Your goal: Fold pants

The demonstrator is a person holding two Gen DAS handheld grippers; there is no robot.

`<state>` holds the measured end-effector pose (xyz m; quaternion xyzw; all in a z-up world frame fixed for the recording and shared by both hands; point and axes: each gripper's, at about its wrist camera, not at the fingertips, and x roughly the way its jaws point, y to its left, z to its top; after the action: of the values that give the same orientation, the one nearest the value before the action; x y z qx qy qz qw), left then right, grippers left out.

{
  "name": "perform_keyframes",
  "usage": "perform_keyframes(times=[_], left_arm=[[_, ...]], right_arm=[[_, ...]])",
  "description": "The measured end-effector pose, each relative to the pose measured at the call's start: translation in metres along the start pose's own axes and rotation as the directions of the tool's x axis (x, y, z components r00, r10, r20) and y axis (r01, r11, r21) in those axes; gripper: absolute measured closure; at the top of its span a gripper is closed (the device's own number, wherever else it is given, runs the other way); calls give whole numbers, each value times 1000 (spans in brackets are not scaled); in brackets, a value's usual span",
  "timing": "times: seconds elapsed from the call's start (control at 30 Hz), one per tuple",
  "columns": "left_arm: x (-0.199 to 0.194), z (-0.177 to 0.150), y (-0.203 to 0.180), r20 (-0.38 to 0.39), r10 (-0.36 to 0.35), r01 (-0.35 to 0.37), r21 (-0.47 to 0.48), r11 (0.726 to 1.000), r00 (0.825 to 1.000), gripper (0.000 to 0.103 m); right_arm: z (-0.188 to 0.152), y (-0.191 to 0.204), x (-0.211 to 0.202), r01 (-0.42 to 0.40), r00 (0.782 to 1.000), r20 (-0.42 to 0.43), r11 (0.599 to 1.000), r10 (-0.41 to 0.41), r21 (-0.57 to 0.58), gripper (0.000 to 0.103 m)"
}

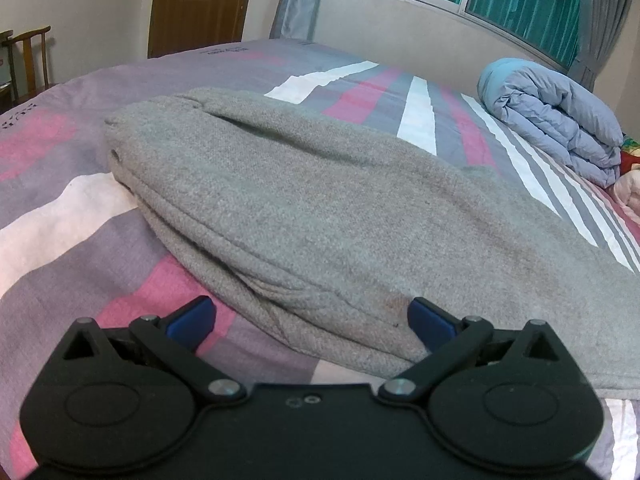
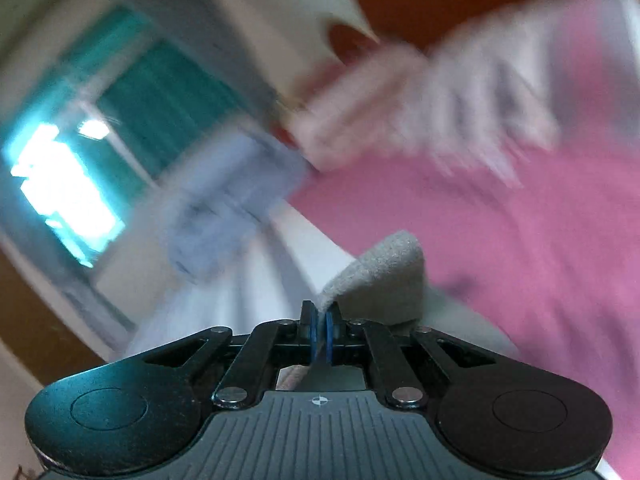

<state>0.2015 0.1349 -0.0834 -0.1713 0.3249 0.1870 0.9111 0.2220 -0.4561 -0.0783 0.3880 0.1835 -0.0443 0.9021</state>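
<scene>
Left wrist view: striped bed point(image 1: 60, 216), then grey pants point(image 1: 320, 208) folded lengthwise, running from 10 o'clock to 4 o'clock; a rolled blue quilt point(image 1: 556, 120) sits at 2 o'clock. Left gripper point(image 1: 310, 320) hangs spread at 6 o'clock (one blue pad over fabric). Right gripper point(image 2: 321, 330) pinches a grey pants edge point(image 2: 384, 268); its blurred background is probably the bed.
</scene>
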Motion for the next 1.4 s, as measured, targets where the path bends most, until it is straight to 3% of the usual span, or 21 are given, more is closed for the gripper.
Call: perform_keyframes(times=[0.07,0.13,0.43,0.5,0.57,0.63,0.73,0.8,0.83,0.87,0.93,1.17,1.23,1.3,1.4], left_arm=[[0,0,0,-1,0,0,0,1000,1000,6],[0,0,0,0,0,0,0,1000,1000,6],[-1,0,0,0,0,0,0,1000,1000,6],[-1,0,0,-1,1,-1,1,1000,1000,6],[-1,0,0,0,1,-1,3,1000,1000,6],[-1,0,0,0,1,-1,2,1000,1000,6],[-1,-1,0,4,0,0,0,1000,1000,6],[-1,0,0,1,0,0,-2,1000,1000,6],[-1,0,0,1,-1,1,-3,1000,1000,6],[-2,0,0,1,-1,1,-2,1000,1000,6],[-2,0,0,2,-1,1,0,1000,1000,6],[-3,0,1,4,-5,5,-3,1000,1000,6],[-3,0,1,5,-7,7,-5,1000,1000,6],[-3,0,1,4,-6,6,-4,1000,1000,6],[-3,0,1,4,-6,6,-3,1000,1000,6]], right_arm=[[-19,-34,14,71,991,-119,994,-61,81,99],[-28,-49,7,30,996,-90,990,-17,139,99],[-8,-43,18,31,996,-89,984,-15,177,98],[9,-17,24,7,996,-86,996,0,83,99],[25,14,10,-75,997,-17,997,75,-34,99],[38,33,-10,-164,984,57,983,169,-84,99],[34,26,-30,-208,969,105,970,221,-125,99],[17,-8,-12,-104,994,26,993,105,-59,98],[5,-33,10,11,994,-108,1000,-9,16,98],[-5,-53,19,20,987,-161,996,-6,88,99],[-10,-63,15,-26,993,-115,992,41,124,99],[-7,-47,20,20,993,-116,996,-10,86,99],[-5,-50,13,19,995,-103,994,-8,111,96],[-6,-52,7,26,998,-60,991,-18,130,86],[1,-55,9,42,998,-44,980,-34,192,85]])
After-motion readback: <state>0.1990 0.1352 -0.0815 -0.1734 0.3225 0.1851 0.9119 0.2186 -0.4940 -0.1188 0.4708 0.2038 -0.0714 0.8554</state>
